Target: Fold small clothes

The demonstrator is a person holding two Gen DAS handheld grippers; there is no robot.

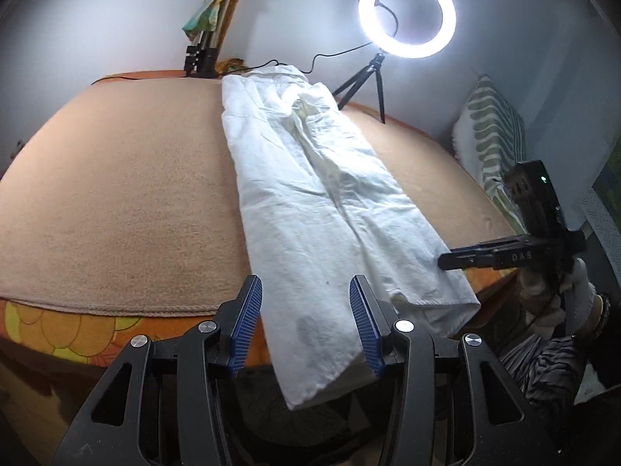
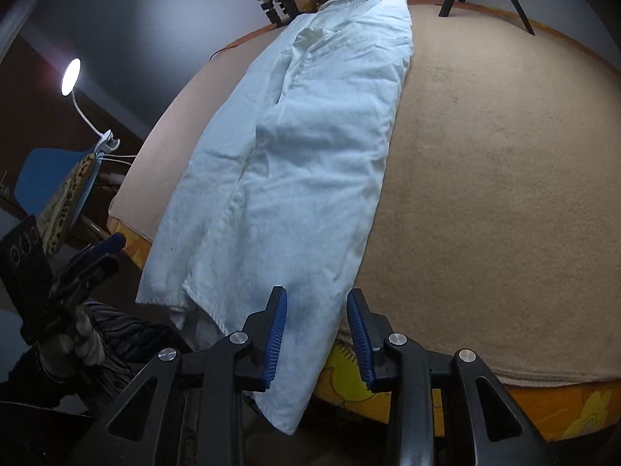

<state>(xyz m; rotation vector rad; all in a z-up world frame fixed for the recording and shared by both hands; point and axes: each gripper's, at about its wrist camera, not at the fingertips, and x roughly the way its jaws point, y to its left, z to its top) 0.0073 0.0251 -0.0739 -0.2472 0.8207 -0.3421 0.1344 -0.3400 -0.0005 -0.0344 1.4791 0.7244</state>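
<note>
White trousers [image 1: 310, 178] lie lengthwise down a table covered by a beige blanket [image 1: 116, 194], one leg folded over the other. The hem end hangs over the near edge. In the left wrist view my left gripper [image 1: 304, 287] is open, blue pads either side of the hanging hem and not pressing it. My right gripper [image 1: 446, 262] reaches in from the right, level with the hem corner. In the right wrist view the trousers [image 2: 310, 136] run away from my right gripper [image 2: 316, 295], which is open astride the hem. The left gripper [image 2: 112, 244] shows at the left, held by a gloved hand.
A lit ring light [image 1: 406, 19] on a small tripod stands at the far edge, its cable running along the back. A striped pillow [image 1: 493, 136] lies to the right. A clip lamp [image 2: 71, 77] and a blue chair [image 2: 42, 178] stand left of the table. An orange floral sheet [image 1: 58, 330] hangs below the blanket.
</note>
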